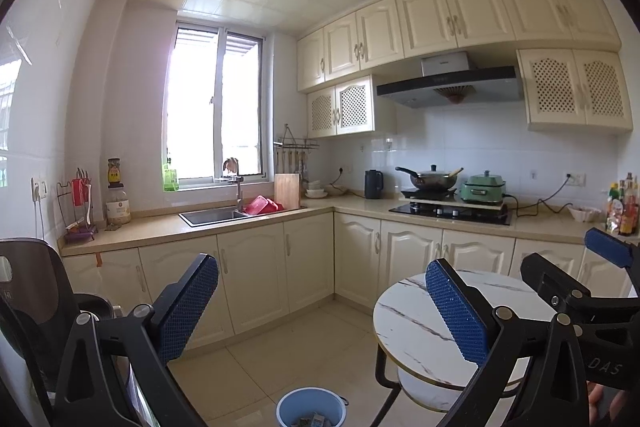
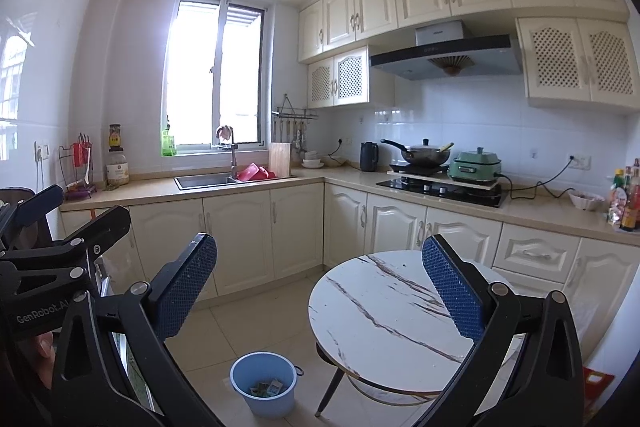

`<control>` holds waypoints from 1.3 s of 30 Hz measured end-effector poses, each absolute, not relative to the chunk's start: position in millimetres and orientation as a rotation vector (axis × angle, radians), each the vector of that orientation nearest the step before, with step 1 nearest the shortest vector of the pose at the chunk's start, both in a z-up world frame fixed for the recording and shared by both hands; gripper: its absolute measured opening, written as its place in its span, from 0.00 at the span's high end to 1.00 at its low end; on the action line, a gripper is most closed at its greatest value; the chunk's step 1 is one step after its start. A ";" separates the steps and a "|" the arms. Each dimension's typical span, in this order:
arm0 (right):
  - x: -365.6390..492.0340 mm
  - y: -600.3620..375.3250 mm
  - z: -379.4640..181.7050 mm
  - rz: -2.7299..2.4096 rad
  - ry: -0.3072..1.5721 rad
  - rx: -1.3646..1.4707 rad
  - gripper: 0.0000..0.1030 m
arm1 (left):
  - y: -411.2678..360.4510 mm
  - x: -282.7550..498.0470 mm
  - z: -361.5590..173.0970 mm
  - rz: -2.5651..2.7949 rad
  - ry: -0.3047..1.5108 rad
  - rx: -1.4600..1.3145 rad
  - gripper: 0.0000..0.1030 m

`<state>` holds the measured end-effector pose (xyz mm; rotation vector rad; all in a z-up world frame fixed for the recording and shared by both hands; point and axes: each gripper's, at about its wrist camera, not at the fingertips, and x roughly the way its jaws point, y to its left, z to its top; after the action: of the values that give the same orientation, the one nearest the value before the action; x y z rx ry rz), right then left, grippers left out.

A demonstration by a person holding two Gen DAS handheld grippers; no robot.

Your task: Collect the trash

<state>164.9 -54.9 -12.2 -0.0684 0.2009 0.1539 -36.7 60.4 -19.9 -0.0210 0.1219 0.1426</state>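
Trash (image 2: 266,388) sits in the blue bucket (image 2: 240,379) on the floor beside the round table (image 2: 380,311); we're holding both claws, left (image 1: 320,311) and right (image 2: 320,291), wide and empty. Looks nearly done, next we'd scan for leftovers.

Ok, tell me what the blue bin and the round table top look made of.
Blue bin: likely plastic, judging by its matte, uniform pale blue, thin-walled look. Round table top: glossy white with dark veins, so marble or a marble-look slab; which one is unclear. Its edge carries a thin gold-coloured trim.
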 end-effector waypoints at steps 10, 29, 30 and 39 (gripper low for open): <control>166.4 -57.2 -11.3 0.153 0.205 -0.067 0.00 | 65.4 -32.0 -23.3 0.141 0.123 -0.018 0.01; 167.1 -57.6 -12.5 0.151 0.210 -0.068 0.00 | 75.1 -29.7 -24.0 0.137 0.125 -0.018 0.01; 167.2 -57.7 -12.5 0.151 0.211 -0.068 0.00 | 75.2 -29.5 -23.0 0.137 0.126 -0.018 0.01; 169.5 -58.1 -12.5 0.151 0.215 -0.069 0.00 | 81.4 -29.0 -23.4 0.133 0.128 -0.018 0.01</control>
<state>169.5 -58.1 -12.5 -0.0690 0.2149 0.1508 -29.0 81.4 -23.4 -0.0177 0.1283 0.1334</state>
